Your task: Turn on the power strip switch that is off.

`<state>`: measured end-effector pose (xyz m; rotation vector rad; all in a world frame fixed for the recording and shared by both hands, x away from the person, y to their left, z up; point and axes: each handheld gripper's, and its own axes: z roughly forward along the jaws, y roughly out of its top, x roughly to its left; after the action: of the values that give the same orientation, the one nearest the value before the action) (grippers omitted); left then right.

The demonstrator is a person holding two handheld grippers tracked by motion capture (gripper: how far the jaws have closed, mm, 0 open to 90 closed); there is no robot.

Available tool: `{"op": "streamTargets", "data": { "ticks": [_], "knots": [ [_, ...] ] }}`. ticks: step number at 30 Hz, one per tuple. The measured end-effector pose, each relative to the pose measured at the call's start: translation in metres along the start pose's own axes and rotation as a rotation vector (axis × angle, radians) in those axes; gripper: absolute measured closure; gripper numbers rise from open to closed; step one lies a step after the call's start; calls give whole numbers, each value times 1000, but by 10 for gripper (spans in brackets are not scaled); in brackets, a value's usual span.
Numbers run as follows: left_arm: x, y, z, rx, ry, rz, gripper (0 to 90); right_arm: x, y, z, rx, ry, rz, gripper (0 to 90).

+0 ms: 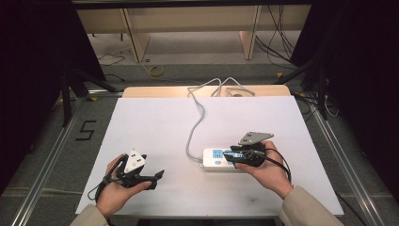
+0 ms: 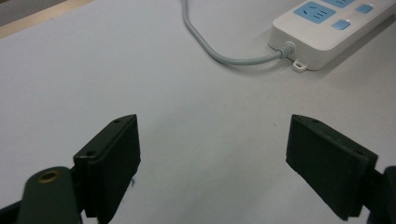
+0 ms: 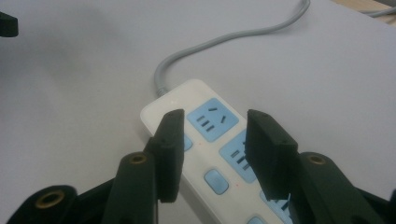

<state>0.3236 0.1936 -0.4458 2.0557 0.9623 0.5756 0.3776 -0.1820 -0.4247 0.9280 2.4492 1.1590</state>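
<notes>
Over power strip [image 3: 212, 154] at table's [image 1: 155, 122] right-centre, we're hovering right gripper [image 3: 212, 135], jaws half open, gripping nothing. Left gripper [image 2: 212, 154] idling wide open. Next, probably pressing switch button [image 3: 215, 180], needs careful aim.

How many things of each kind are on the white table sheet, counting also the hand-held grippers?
White plastic power strip with blue sockets: 1
Grey power cable of the strip: 1
Black two-jaw grippers, left gripper and right gripper: 2
Total: 4
</notes>
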Motion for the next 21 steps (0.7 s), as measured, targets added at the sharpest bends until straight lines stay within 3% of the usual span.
{"op": "streamTargets", "data": {
  "ticks": [21],
  "knots": [
    [0, -1, 0, -2, -1, -6, 175, -15, -15, -27, -69, -30, 23, 505]
  ]
}}
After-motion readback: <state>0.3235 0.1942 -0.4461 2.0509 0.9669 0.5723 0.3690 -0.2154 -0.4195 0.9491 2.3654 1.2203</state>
